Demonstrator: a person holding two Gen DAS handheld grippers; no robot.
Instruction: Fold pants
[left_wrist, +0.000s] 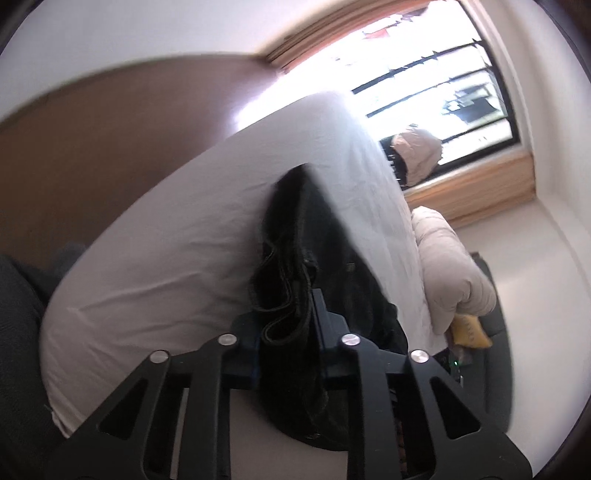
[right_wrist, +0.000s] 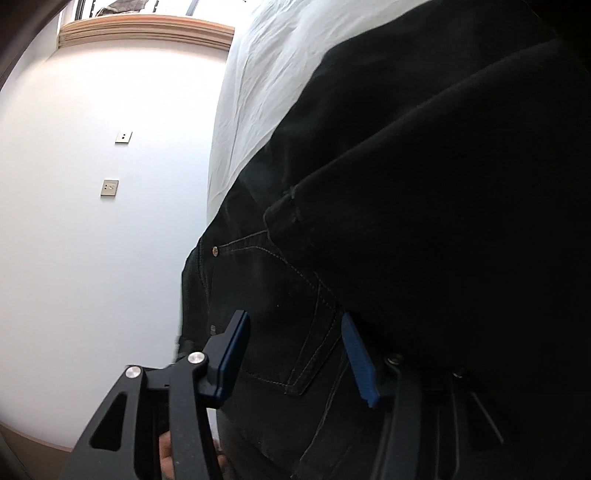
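Observation:
Black jeans (left_wrist: 314, 229) lie on a white bed sheet (left_wrist: 166, 258). In the left wrist view my left gripper (left_wrist: 286, 325) is shut on a bunched fold of the jeans, with the cloth pinched between its two fingers. In the right wrist view the jeans (right_wrist: 406, 184) fill the right half, with a back pocket and a rivet showing. My right gripper (right_wrist: 293, 354) stands open, its blue pads (right_wrist: 232, 354) on either side of the pocket area and not pressing it. A fold of the jeans drapes over the right finger and hides most of it.
A beige duvet (left_wrist: 450, 266) is heaped at the bed's far side, with a yellow item (left_wrist: 471, 330) below it. Behind stands a bright window (left_wrist: 443, 92). A white wall with two socket plates (right_wrist: 110, 188) is left of the bed sheet (right_wrist: 266, 74). A hand (right_wrist: 170, 458) shows under the right gripper.

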